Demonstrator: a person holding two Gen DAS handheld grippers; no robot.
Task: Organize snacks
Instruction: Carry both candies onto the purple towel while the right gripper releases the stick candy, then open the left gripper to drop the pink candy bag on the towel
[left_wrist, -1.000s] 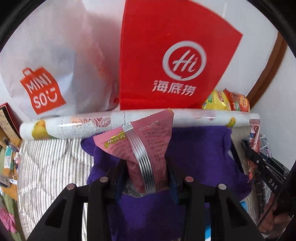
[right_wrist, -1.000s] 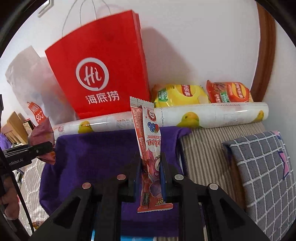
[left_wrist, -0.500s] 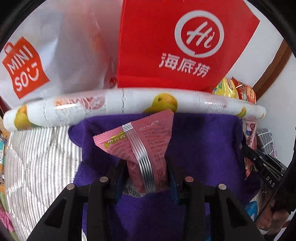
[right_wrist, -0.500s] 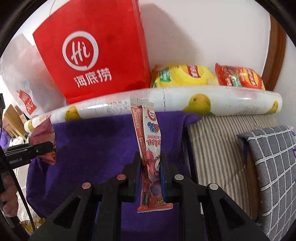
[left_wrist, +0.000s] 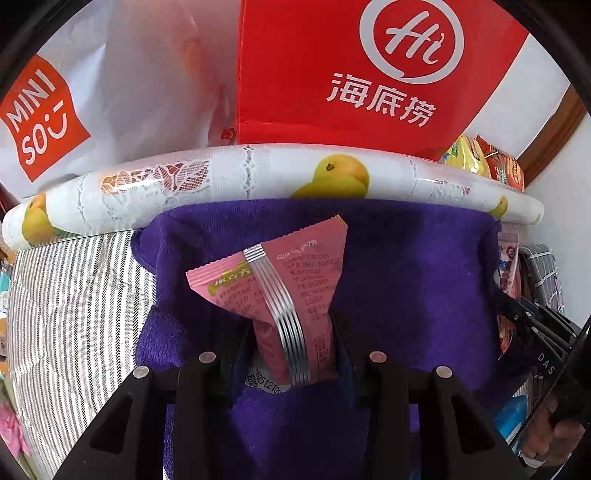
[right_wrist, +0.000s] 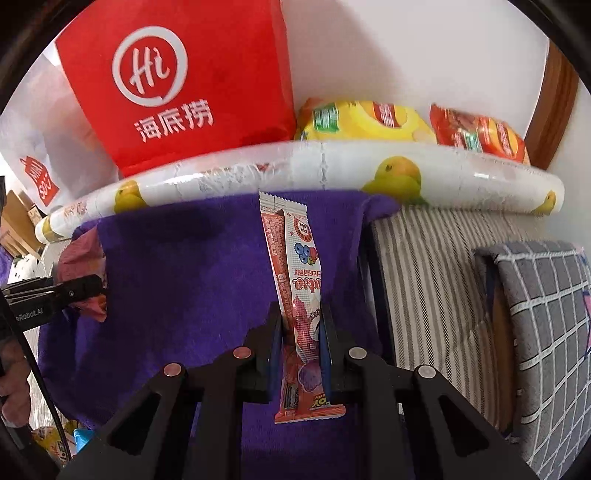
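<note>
while the left gripper (left_wrist: 291, 332) clamps a pink packet (left_wrist: 273, 284), only the right gripper (right_wrist: 301, 328) view shows its pinched red stick packet (right_wrist: 295, 280) whole.

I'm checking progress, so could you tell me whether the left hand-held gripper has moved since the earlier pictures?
Yes. The left hand-held gripper has moved down toward the purple cloth; the duck-print roll sits higher in view.

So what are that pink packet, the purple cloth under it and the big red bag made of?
The pink packet looks like thin plastic film with a slight sheen: it has a crimped zigzag edge and a shiny silvery seam. The purple cloth seems a soft, matte plush or fleece, judging by its fuzzy nap. The red bag is probably matte paper or non-woven fabric; its flat, creased faces leave that open.
</note>
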